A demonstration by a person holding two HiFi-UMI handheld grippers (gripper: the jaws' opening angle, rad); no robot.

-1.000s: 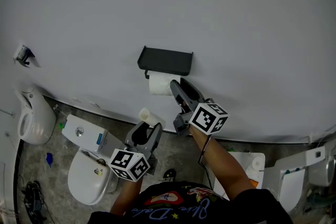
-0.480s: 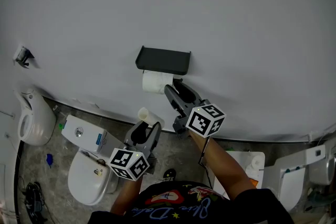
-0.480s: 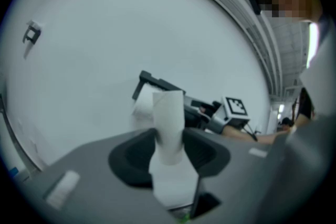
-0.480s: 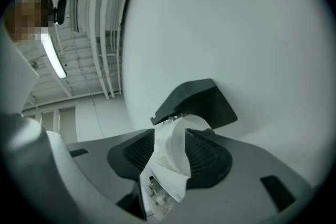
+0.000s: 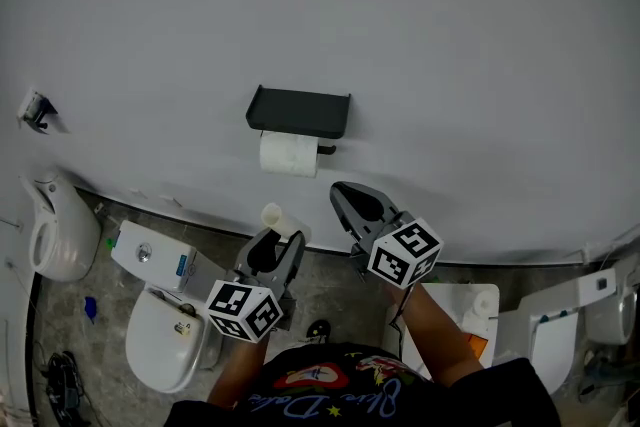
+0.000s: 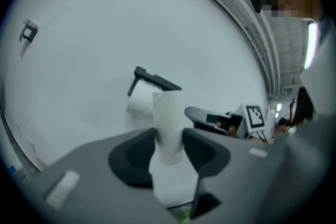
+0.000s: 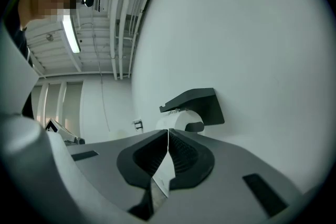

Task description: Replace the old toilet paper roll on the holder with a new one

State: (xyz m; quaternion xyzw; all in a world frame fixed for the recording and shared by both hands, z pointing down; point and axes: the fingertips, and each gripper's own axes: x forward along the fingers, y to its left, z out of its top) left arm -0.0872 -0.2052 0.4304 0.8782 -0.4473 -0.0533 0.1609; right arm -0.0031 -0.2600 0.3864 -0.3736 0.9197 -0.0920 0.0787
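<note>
Right gripper (image 5: 347,192) is withdrawing, jaws just closing empty, mounted roll (image 5: 288,155) ahead of them. Left gripper (image 5: 280,241) is clamping the spent roll (image 5: 277,217); disposal probably follows.

white roll (image 6: 169,113) between left claw (image 6: 169,136) jaws
</note>
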